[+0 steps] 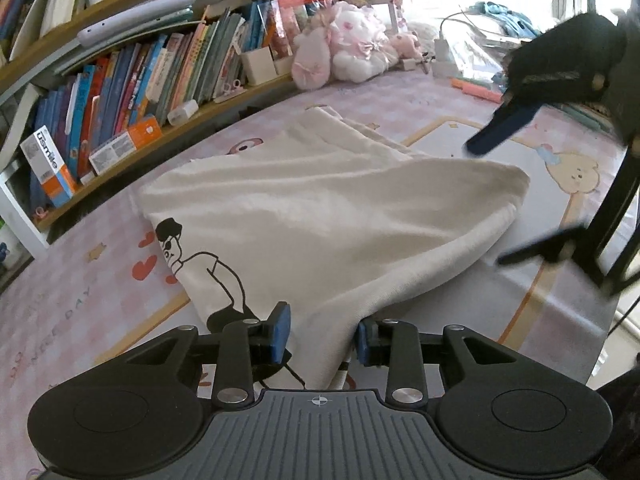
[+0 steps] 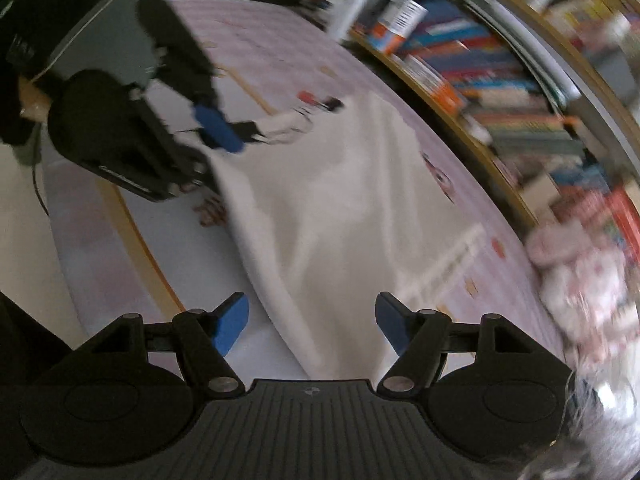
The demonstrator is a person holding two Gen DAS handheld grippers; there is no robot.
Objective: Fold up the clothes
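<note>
Our left claw [image 1: 322,334] grips a bunched corner of the cream T-shirt [image 1: 332,216]: the cloth runs down between the two blue pads [image 1: 280,334] at 6 o'clock in the left wrist view, and the pads press it from both sides. From that pinched corner the shirt spreads up and away across the desk [image 1: 80,320], which wears a pink cartoon-printed mat. The part near the claw is lifted clear of the mat; the far part lies flat, with a folded edge toward 1 o'clock. A black line drawing of a figure in sunglasses [image 1: 200,264] shows on the shirt at about 8 o'clock.

Our right claw [image 1: 496,130] hangs in the air at 2 o'clock in that view, above the desk and apart from the cloth. In its own camera the right claw [image 2: 312,326] stands wide open, its blue fingertips [image 2: 230,326] far from each other with nothing between them; the shirt [image 2: 340,216] lies below, stretching from 6 o'clock toward 11 o'clock. That view is blurred by motion. There the left claw [image 2: 218,130] appears at 10 o'clock, holding the cloth's far corner next to the printed figure.

A bookshelf [image 1: 132,80] packed with bright spines curves along the back of the desk from 9 to 12 o'clock, and pink-and-white plush toys [image 1: 344,48] sit at its end, near 12 o'clock.
</note>
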